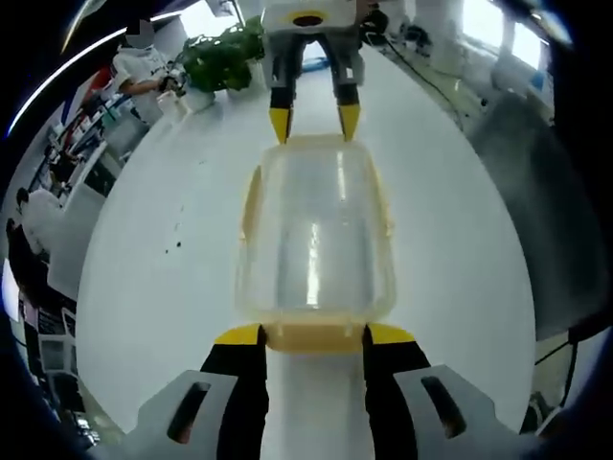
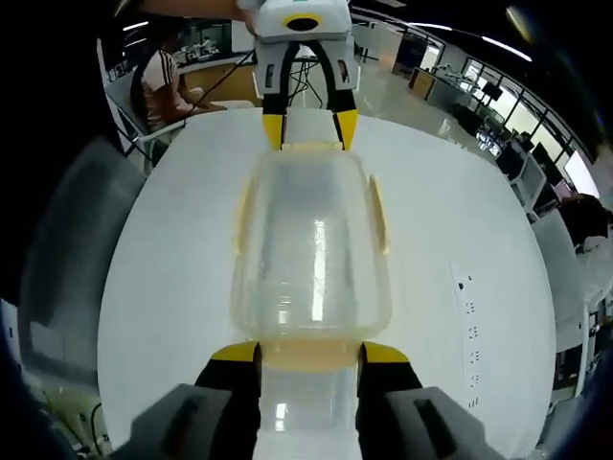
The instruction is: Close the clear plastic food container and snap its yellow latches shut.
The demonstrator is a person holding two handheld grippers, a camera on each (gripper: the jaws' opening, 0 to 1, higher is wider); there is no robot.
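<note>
Container [image 1: 316, 240] is sitting lid-down-closed on the white counter [image 1: 163, 278], lying lengthwise between the 2 grippers. Left gripper [image 1: 314, 335] is standing at the near end latch [image 1: 314, 337], its jaws partly open and flanking the latch on either side. Right gripper [image 2: 311, 353] is doing the same at the opposite end latch [image 2: 311, 355]. Side latches [image 2: 379, 213] are lying against the walls. A plant [image 1: 222, 59] is standing at the counter's far edge.

In the left gripper view, the container's [image 1: 316, 240] near end latch [image 1: 311, 335] sits between the jaws, contact unclear. The plant [image 1: 222, 59] is blurred. The power strip [image 2: 471, 321] shows too small to read.
</note>
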